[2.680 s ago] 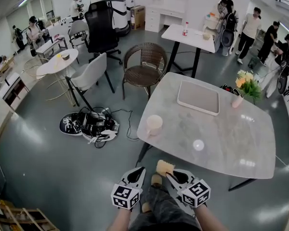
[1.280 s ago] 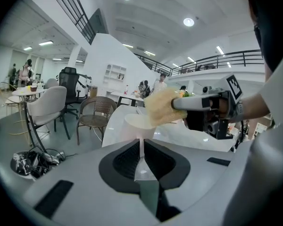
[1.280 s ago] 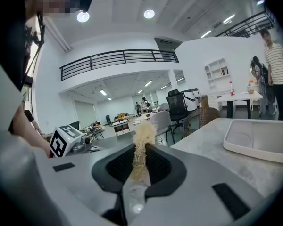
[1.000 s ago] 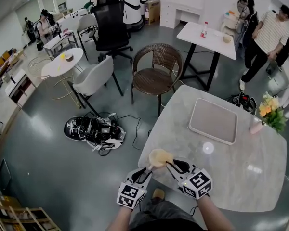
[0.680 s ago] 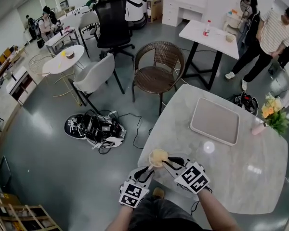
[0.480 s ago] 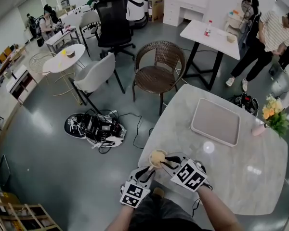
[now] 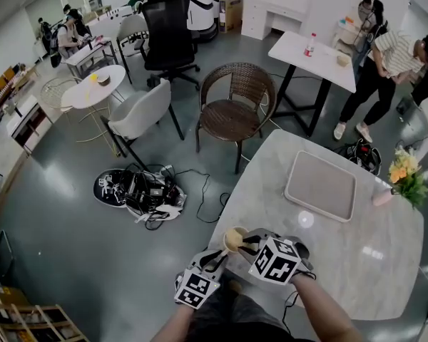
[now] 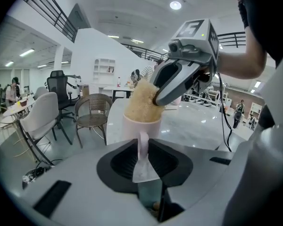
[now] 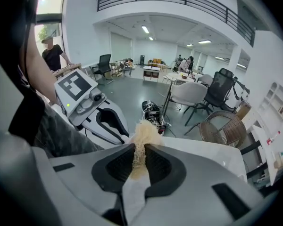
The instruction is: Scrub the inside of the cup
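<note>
Grey plastic with black pads, the left gripper (image 7: 220, 256) sits at the left of the pair, just in front of the person's lap. Its jaws have just been closing and now pinch the thin handle (image 8: 142, 144) of the pale pink cup (image 8: 131, 126), one pad on each side of it. The cup stands upright with its mouth upward, at the near left corner of the marble tabletop (image 7: 342, 262). Whether its base rests on the marble or is held just clear of it cannot be told.

A beige, fibrous scrubber (image 9: 142, 134) fills the mouth of the cup and rises above its rim.

Just right of the cup, the right gripper (image 7: 251, 239) slants down towards it. Its jaws are pressed together on the upper part of the scrubber, with the fibres squeezed into the narrow gap between the pads. Its marker cube faces up and tilts towards the left. The two grippers meet at the cup, their tips near each other.

Farther right and towards the far edge of the tabletop lies a flat, pale rectangular tray (image 7: 321, 186), well apart from the cup. At the far right corner stands a bunch of yellow and white flowers (image 7: 405, 173).
</note>
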`<state>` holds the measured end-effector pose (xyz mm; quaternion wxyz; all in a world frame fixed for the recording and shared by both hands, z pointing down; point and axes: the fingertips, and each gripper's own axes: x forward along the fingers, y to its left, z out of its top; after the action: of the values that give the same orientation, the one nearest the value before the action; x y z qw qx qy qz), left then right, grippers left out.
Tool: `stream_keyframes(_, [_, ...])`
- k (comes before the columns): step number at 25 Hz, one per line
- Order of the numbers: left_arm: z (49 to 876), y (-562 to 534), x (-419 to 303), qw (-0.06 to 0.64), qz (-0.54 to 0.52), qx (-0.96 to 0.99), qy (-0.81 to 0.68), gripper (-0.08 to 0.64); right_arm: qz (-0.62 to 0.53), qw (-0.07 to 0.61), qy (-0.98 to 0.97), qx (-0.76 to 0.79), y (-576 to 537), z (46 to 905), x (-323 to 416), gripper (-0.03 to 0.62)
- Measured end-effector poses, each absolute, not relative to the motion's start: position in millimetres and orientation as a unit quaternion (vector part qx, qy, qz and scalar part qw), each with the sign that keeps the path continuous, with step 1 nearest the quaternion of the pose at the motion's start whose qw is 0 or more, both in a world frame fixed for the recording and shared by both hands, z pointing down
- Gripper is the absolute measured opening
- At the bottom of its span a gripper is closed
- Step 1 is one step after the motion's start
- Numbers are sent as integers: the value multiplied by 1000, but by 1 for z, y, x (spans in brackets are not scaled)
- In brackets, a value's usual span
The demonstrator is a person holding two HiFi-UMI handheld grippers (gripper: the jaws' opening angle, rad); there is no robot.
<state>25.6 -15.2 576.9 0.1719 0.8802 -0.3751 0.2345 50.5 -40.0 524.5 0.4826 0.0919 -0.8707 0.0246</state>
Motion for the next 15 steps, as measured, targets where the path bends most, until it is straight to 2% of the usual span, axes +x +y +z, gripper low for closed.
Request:
stream_keyframes(8, [578, -21, 23, 159, 241, 898, -332, 75, 29, 524, -848, 79, -43, 540, 45, 60])
stream_keyframes(15, [582, -21, 31, 151, 251, 911, -291, 75, 15, 591, -804, 68, -51, 572, 45, 60])
